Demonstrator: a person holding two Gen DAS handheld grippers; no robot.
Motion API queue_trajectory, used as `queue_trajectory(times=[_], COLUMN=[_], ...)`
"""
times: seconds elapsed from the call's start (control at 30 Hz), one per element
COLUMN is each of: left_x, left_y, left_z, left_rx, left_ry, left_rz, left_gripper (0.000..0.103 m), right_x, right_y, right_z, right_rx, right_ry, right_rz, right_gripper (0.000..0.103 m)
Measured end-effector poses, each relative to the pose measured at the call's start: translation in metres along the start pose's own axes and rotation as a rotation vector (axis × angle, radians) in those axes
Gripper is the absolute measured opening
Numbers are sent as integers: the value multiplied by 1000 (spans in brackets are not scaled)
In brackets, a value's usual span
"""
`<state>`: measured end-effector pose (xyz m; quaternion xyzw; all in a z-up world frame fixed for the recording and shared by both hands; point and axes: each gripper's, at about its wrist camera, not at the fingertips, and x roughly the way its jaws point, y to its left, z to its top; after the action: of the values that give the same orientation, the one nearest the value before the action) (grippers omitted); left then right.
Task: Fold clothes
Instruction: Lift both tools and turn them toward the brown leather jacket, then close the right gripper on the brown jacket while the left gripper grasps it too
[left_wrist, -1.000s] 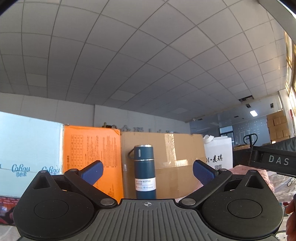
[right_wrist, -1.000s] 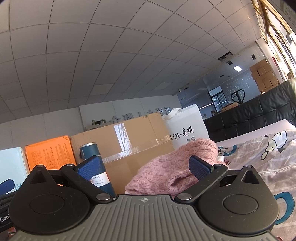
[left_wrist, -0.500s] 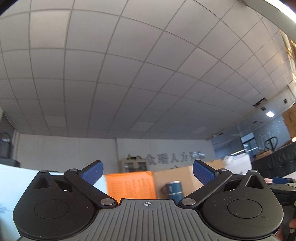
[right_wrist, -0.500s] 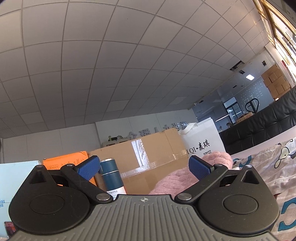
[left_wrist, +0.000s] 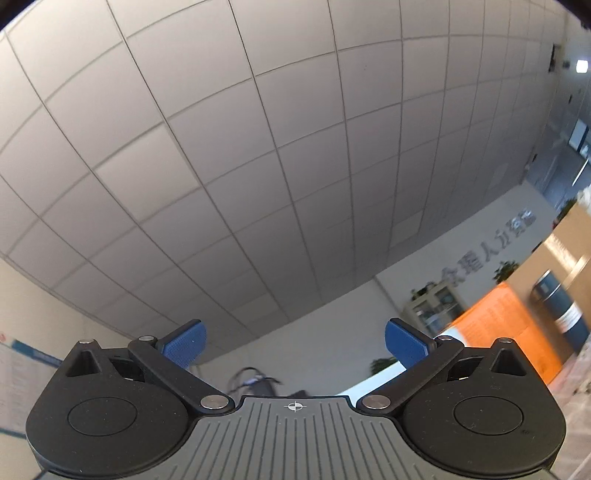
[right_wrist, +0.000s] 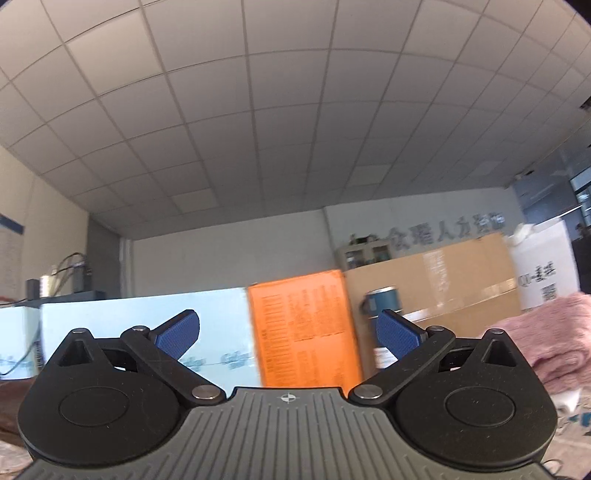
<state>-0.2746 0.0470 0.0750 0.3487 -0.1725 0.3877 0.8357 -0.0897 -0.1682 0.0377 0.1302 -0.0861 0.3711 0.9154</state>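
Note:
A pink knitted garment (right_wrist: 550, 336) lies in a heap at the right edge of the right wrist view, to the right of my right gripper. My right gripper (right_wrist: 290, 336) is open and empty, with its blue pads (right_wrist: 177, 334) wide apart, and points level at the boxes. My left gripper (left_wrist: 293, 347) is open and empty. It is tilted up at the tiled ceiling and rolled to one side. No clothing shows in the left wrist view.
An orange box (right_wrist: 306, 325), a brown cardboard box (right_wrist: 443, 280), a light blue box (right_wrist: 147, 317), a white paper bag (right_wrist: 543, 266) and a dark blue bottle (right_wrist: 382, 299) stand ahead. The orange box (left_wrist: 495, 321) and bottle (left_wrist: 561, 306) show in the left view.
Both grippers have swung left and tilted further up. The left one now sees mostly ceiling. The pink garment has slid to the right edge of the right view. Both stay open.

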Motion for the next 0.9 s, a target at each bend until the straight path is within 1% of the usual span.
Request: queue_trajectory(times=[0.1,0.17,0.23,0.3,0.33,0.4,0.47,0.57,0.63,0.73,0.83,0.9], left_x=[-12,-12,-11,-10,-10,-8,-2,12,20,30,34,34], left_y=[23,40,57,75,83,101,122,162,174,170,175,166], left_z=[-3,-7,-11,-15,-18,-26,-38,-76,-108,-152,-203,-235], left_rx=[138,197,200,148,100,-40,-255,-685,-916,-1156,-1407,-1511], left_ry=[3,22,58,110,144,220,324,444,505,564,579,586], left_rz=[99,157,199,244,256,257,211,84,-3,-123,-208,-254], left_gripper=[103,103,103,103,103,103,103,103,103,103,103,103], right_x=[9,18,25,35,40,55,70,79,88,97,107,109], right_y=[34,60,87,111,122,143,163,197,219,245,269,283], right_z=[2,1,-1,-6,-8,-15,-24,-44,-62,-86,-99,-104], right_rx=[26,27,14,8,13,32,48,48,61,94,90,72], right_ry=[80,128,166,204,231,293,359,457,540,621,643,642], right_rz=[136,221,288,341,360,398,440,501,551,592,611,631], right_gripper=[103,103,103,103,103,103,103,103,103,103,103,103])
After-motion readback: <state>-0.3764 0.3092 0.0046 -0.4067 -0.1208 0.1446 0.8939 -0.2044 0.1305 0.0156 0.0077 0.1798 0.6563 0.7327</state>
